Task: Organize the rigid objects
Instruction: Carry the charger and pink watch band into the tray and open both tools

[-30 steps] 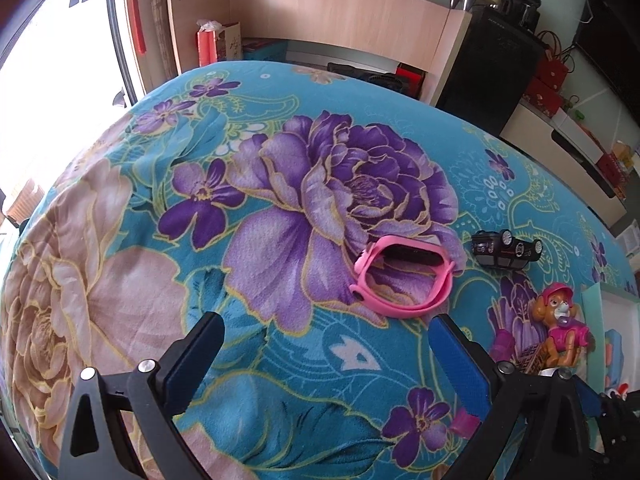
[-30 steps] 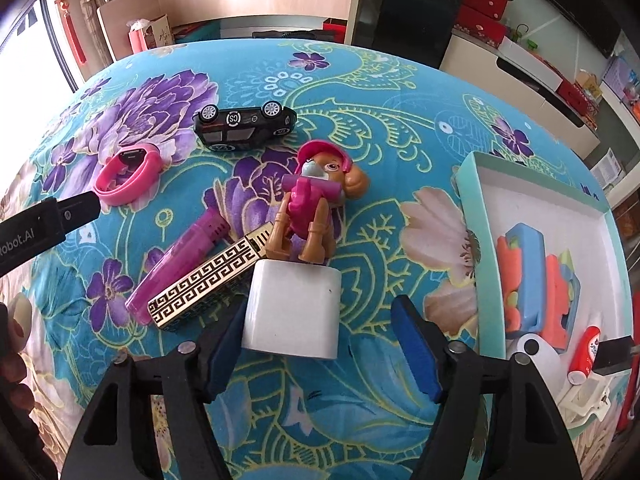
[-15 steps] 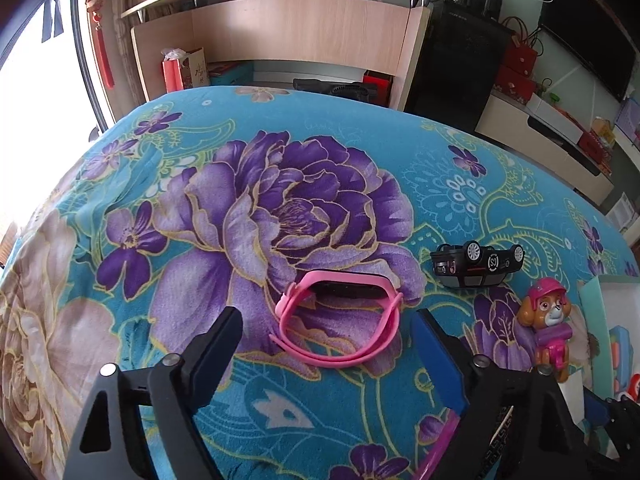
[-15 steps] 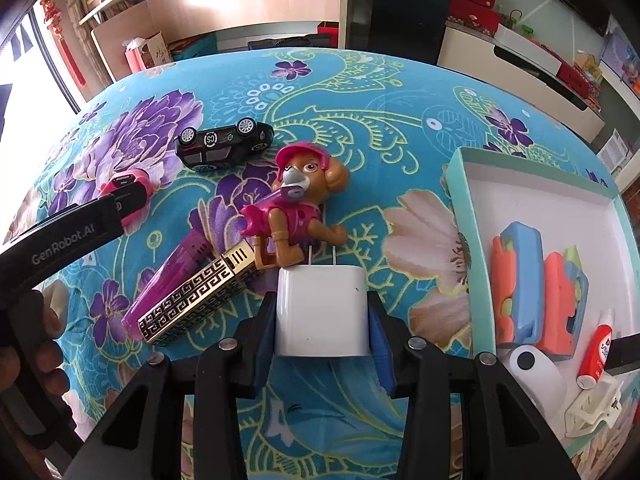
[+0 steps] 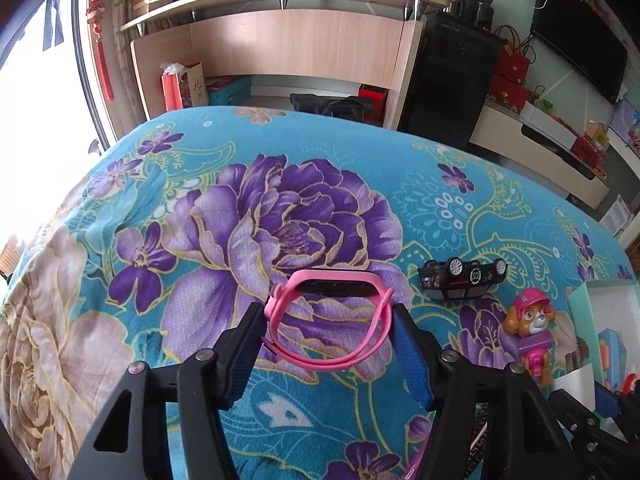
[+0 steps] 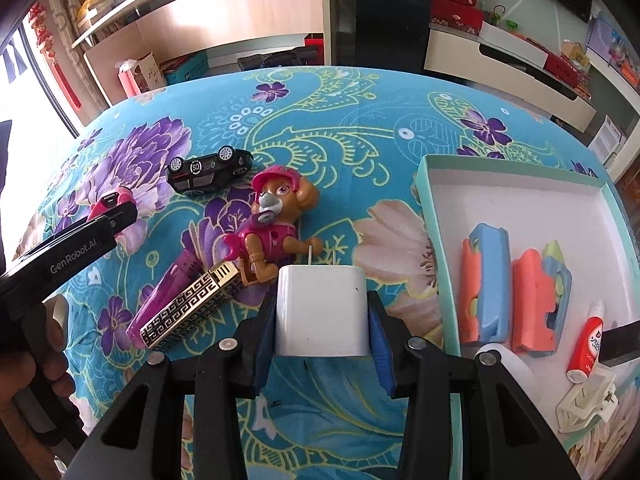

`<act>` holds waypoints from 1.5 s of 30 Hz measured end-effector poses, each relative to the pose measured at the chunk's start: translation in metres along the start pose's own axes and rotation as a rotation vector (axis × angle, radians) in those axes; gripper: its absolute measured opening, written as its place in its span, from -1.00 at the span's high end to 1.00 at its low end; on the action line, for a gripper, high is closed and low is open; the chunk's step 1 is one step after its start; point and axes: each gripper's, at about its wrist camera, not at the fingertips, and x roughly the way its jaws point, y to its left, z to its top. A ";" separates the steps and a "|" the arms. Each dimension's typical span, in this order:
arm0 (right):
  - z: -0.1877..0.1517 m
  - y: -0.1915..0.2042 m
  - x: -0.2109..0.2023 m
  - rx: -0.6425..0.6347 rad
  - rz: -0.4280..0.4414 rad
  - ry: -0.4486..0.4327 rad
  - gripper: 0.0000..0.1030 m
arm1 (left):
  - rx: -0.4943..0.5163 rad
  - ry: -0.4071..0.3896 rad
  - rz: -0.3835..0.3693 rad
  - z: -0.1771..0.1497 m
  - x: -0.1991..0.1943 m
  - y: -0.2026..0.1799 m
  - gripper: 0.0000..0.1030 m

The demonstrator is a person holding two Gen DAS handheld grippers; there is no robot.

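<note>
My right gripper (image 6: 320, 312) is shut on a white plug charger (image 6: 321, 312) and holds it over the floral cloth, prongs pointing away. My left gripper (image 5: 330, 316) has both fingers against the sides of a pink watch (image 5: 326, 320) that lies on the cloth; it is closed on the band. A pink toy dog (image 6: 276, 220), an overturned black toy car (image 6: 208, 170), a purple comb (image 6: 172, 284) and a gold patterned bar (image 6: 188, 310) lie left of the charger. The teal box (image 6: 424, 216) stands to the right.
The box holds orange and blue foam pieces (image 6: 486, 284), a small red and white tube (image 6: 586, 348), a white clip (image 6: 586, 398) and a white round thing (image 6: 512, 364). The left handle (image 6: 60, 256) reaches in from the left. Shelves and cabinets stand behind the table.
My right gripper closed on the charger and lifted it. My left gripper moved forward over the pink watch and closed on its band.
</note>
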 end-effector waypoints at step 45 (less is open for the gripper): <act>-0.035 -0.201 -0.082 0.471 -0.300 -0.166 0.15 | 0.581 -0.113 -0.342 -0.065 -0.075 -0.273 -0.28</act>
